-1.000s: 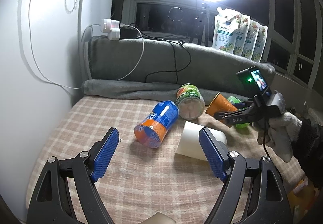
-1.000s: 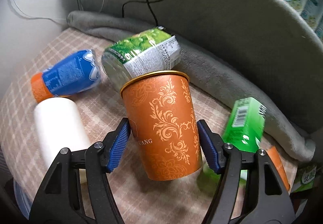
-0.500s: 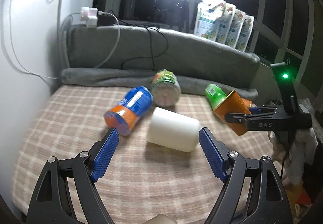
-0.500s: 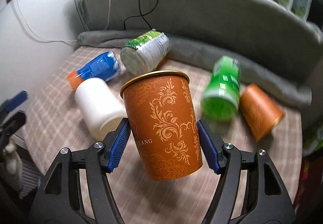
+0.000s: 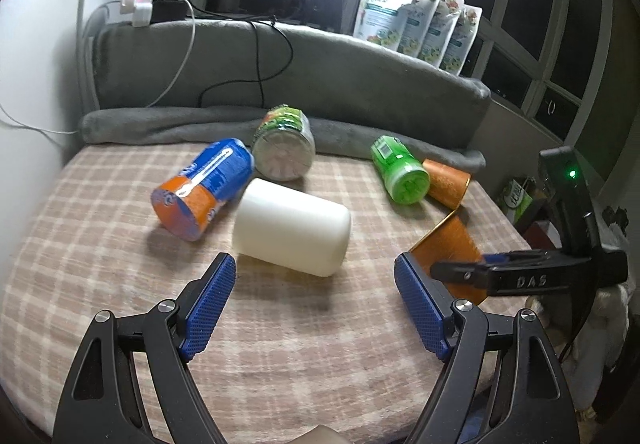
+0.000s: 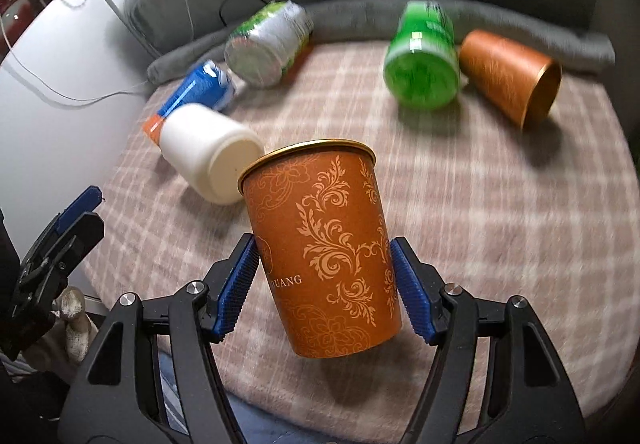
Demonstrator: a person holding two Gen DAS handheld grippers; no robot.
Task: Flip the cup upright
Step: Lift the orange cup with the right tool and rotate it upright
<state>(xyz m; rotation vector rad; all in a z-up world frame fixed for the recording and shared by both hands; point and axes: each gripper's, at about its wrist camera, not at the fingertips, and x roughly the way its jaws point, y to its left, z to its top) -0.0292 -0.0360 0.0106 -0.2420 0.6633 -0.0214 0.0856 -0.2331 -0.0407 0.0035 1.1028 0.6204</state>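
right gripper [image 6: 324,280] — fingers [image 6: 236,280] clamp orange cup [image 6: 324,248] | rim up — above plaid table [image 6: 500,204]

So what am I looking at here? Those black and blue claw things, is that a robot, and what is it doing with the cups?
No robot: a person holds a hand tool in each hand, and each tool has a small wide-angle camera looking out along its own jaws. That gives two pictures, one from each tool.

In the right-hand picture, the right gripper has its blue jaws shut on an orange patterned cup, held off the checked blanket with its gold rim pointing up.

In the left-hand picture, the left gripper hangs open and holds nothing.

On the blanket, all lying on their sides: a white cup, a blue and orange cup, a green-labelled cup, a bright green cup and a second orange cup.
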